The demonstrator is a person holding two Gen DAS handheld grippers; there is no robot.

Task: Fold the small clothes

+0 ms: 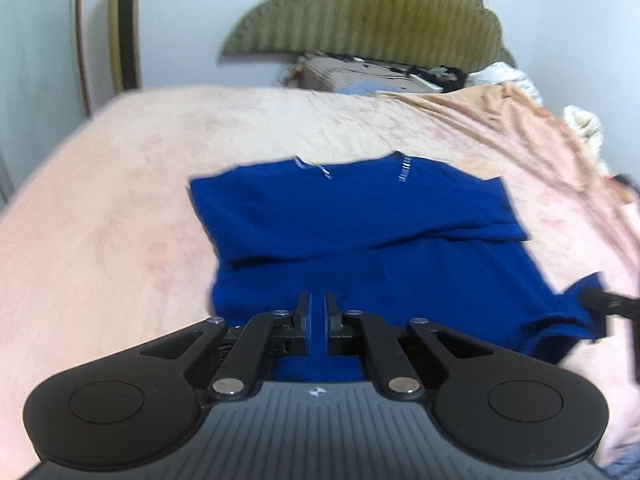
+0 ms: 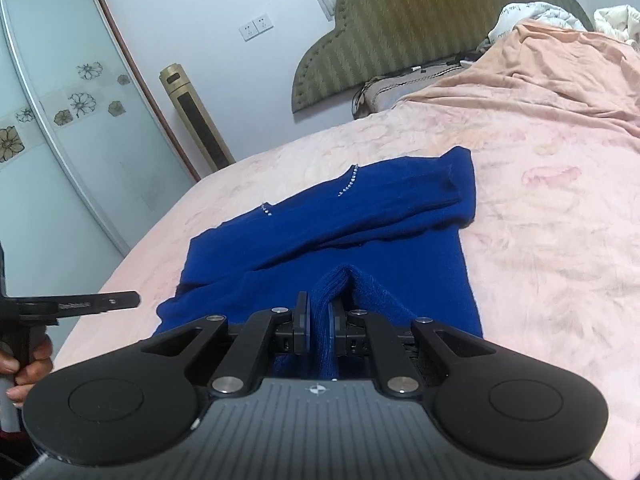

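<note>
pink bedspread (image 2: 540,240), no legible writing; both grippers' jaws clenched on blue sweater (image 2: 360,216) hem.

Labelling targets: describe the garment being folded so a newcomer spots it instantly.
Start at the bed with the pale pink floral bedspread below the olive striped headboard. On its near half lies the deep blue knit sweater, sleeves folded across. It is the only dark, saturated thing there, with small silver studs at the neckline.
</note>
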